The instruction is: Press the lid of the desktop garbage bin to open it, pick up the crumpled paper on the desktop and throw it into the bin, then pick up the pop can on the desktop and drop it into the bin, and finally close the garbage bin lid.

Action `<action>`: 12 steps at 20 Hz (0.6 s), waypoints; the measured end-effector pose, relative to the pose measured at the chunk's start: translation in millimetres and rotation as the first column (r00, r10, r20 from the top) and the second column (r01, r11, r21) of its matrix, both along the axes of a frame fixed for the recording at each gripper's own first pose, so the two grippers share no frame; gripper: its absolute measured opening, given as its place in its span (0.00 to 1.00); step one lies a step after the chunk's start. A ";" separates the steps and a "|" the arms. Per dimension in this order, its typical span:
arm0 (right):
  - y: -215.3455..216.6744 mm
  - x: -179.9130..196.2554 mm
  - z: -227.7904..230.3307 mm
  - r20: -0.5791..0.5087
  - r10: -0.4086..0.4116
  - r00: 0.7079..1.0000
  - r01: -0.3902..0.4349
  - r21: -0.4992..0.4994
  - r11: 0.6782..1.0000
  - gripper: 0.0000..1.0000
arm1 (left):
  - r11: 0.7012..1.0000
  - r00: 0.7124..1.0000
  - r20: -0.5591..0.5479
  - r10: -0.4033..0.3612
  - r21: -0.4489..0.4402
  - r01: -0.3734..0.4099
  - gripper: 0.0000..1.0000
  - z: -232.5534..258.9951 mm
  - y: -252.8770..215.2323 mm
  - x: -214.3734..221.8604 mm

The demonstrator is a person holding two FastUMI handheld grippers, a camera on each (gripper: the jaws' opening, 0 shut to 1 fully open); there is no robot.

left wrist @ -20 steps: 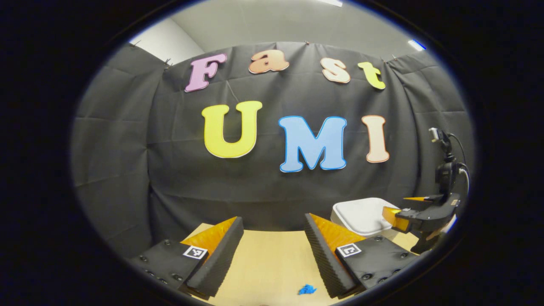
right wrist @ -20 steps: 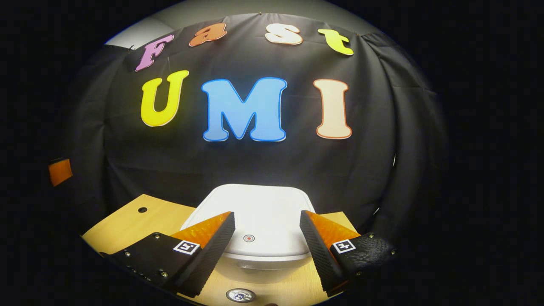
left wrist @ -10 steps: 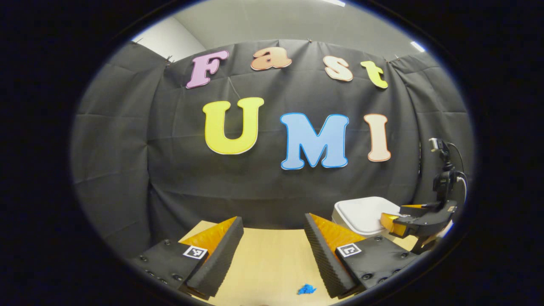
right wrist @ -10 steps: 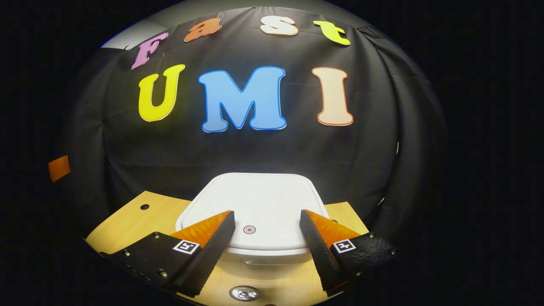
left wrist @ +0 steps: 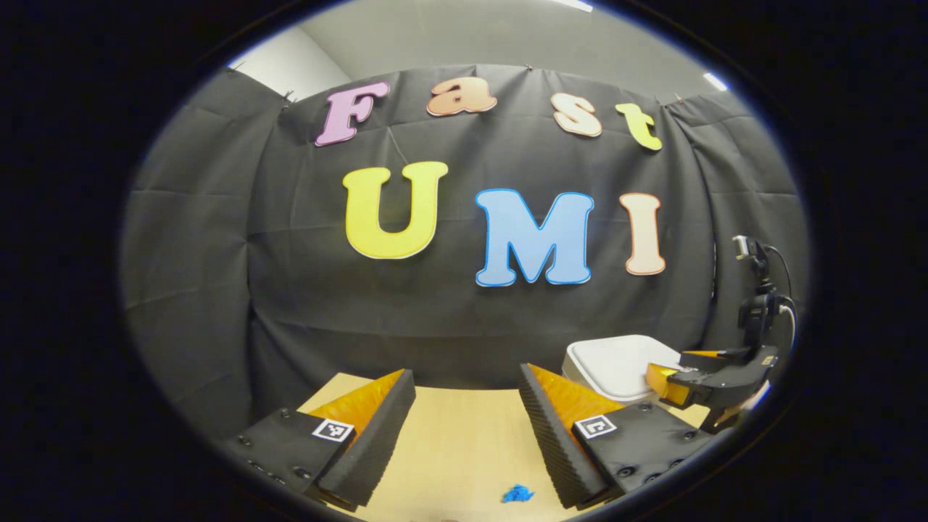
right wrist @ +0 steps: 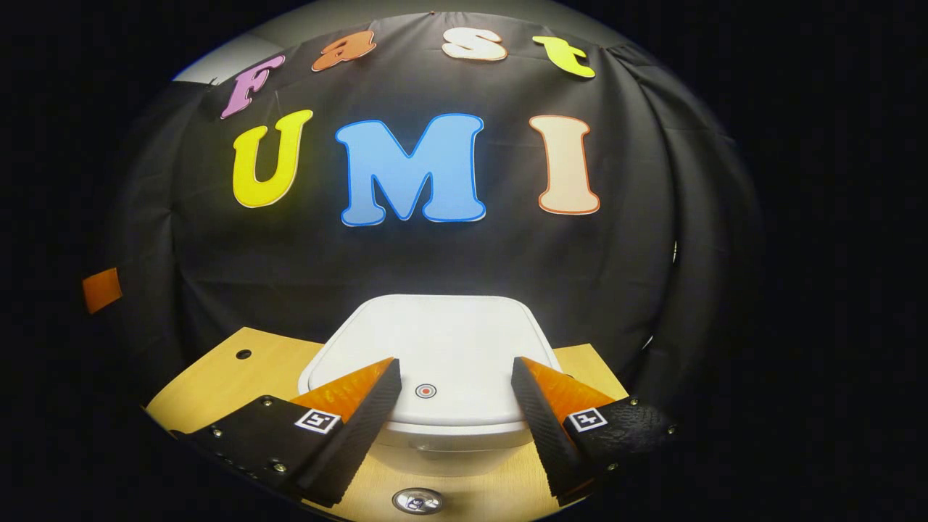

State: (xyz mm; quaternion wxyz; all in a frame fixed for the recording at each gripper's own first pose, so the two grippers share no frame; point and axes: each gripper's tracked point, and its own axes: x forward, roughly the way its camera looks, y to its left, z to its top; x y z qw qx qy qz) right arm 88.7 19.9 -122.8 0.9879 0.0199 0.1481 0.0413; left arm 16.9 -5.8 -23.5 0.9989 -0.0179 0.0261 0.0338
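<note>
In the right gripper view, the open, empty right tongs [right wrist: 453, 370] hovered above the closed bin lid [right wrist: 435, 348], its press mark [right wrist: 425, 391] at lower centre between the fingers; the left tongs [left wrist: 467, 384] gaped too.

the closed white bin [right wrist: 442, 348] blocks the back right of the tabletop [left wrist: 464, 435], close against the booth wall. left of the bin lies bare wood, except a small blue scrap [left wrist: 518, 494].

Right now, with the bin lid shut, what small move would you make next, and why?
Probably lower the right gripper onto the red dot on the white lid. Its jaws stand open over the lid's front edge with the dot between them, and the lid lies flat and closed, so pressing there likely pops it open.
</note>
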 end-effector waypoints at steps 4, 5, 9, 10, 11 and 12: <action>0.3 -0.1 -0.4 0.001 -0.008 1.000 0.008 -0.001 1.000 0.98 | 1.000 1.000 0.002 0.000 0.004 0.000 0.95 0.4 1.3 0.3; 0.6 -0.4 -0.9 0.004 -0.007 1.000 0.007 -0.006 1.000 0.98 | 1.000 1.000 0.002 0.000 0.004 0.000 0.95 0.2 0.6 1.2; 0.4 0.1 -1.2 0.023 -0.008 1.000 0.008 0.002 1.000 0.98 | 1.000 1.000 -0.001 -0.001 0.001 0.001 0.95 -1.2 1.1 1.3; 0.3 -1.5 -0.1 0.030 -0.007 1.000 0.006 0.005 1.000 0.98 | 1.000 1.000 -0.001 -0.001 0.002 0.001 0.95 -0.7 0.7 1.3; 0.5 0.5 -1.2 0.033 -0.005 0.999 0.005 0.010 1.000 0.98 | 1.000 1.000 -0.002 -0.001 0.002 0.001 0.95 -1.2 1.0 1.4; 1.6 -1.8 0.4 0.033 -0.001 0.999 0.001 0.013 1.000 0.98 | 1.000 1.000 -0.003 -0.001 0.002 0.001 0.95 -1.3 1.1 1.7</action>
